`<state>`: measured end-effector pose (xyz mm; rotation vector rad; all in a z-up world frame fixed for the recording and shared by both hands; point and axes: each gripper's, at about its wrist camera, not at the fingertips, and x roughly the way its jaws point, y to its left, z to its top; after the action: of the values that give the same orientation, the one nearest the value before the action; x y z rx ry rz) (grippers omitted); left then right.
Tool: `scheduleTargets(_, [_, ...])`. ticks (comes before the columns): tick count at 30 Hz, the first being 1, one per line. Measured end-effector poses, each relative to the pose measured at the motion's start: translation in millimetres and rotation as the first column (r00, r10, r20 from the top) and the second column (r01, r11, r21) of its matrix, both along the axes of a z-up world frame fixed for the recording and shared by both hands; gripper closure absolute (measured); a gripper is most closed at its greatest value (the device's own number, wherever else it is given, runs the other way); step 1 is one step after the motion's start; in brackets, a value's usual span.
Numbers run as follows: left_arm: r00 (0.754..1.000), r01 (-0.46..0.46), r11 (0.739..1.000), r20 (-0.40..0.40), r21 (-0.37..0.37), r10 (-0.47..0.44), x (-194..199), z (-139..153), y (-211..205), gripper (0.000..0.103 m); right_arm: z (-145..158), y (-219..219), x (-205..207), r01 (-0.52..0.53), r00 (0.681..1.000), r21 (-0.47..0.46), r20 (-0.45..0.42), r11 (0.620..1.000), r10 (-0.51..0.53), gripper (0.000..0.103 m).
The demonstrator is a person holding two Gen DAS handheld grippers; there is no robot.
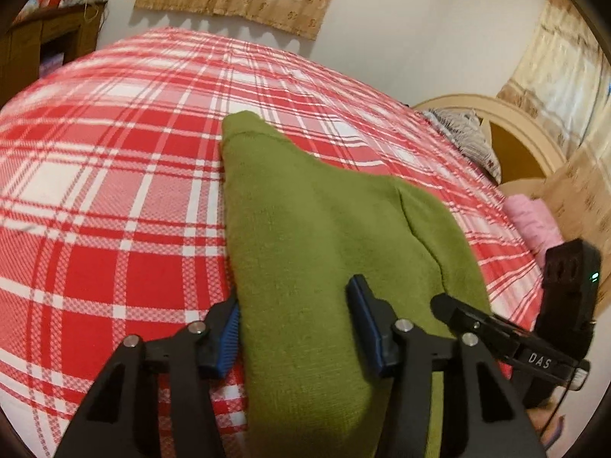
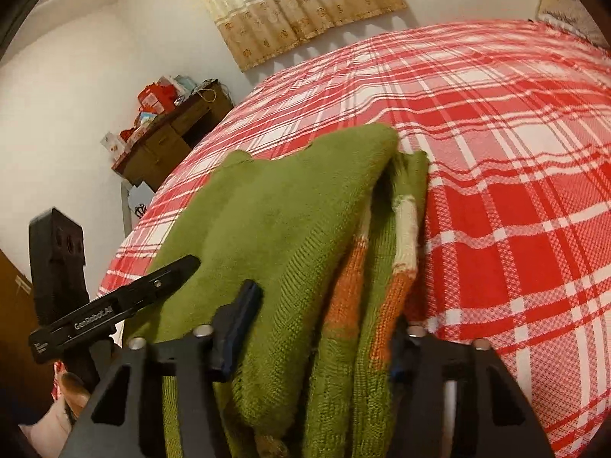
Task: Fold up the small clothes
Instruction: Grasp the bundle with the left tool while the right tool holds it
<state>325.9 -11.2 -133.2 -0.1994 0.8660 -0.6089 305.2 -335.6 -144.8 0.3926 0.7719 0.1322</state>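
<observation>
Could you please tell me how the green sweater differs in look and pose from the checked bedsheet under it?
The sweater is plain green knit with orange and white stripes on its sleeve; the bedsheet is a red and white plaid weave. The sweater lies folded in bunched layers, while the bedsheet is spread flat. The sweater sits between the fingers of both grippers; the bedsheet does not. Both are soft cloth on the bed.

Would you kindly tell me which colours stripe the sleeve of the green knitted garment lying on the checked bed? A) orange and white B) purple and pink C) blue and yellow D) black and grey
A: in the right wrist view, the folded green sweater shows a sleeve banded in orange and white beside its plain green body.
</observation>
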Motion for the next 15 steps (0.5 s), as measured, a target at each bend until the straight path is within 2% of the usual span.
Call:
scheduleTargets(3, [1.000, -0.007, 0.998, 0.023, 0.057, 0.006, -3, 3, -6, 0.055, 3, 5, -1, 0.007, 1.000, -0.026, -0.005, 1.000, -0.007, 0.058])
scheduleTargets(9, [1.000, 0.004, 0.982, 0.007, 0.190, -0.005, -16, 20, -16, 0.064, 10, 8, -20, 0.041, 0.998, 0.016, -0.045, 0.999, -0.041, 0.064])
scheduleTargets(13, [0.999, 0.036, 0.974, -0.044, 0.223, -0.027, -30, 24, -13, 0.064, 11, 11, -46, 0.020, 0.998, 0.054, -0.063, 0.998, -0.016, 0.065])
scheduleTargets(15, [0.999, 0.035, 0.974, -0.043, 0.223, -0.026, -29, 21, -13, 0.055, 7, 8, -53, 0.030, 0.998, 0.082, -0.059, 0.996, -0.026, 0.064])
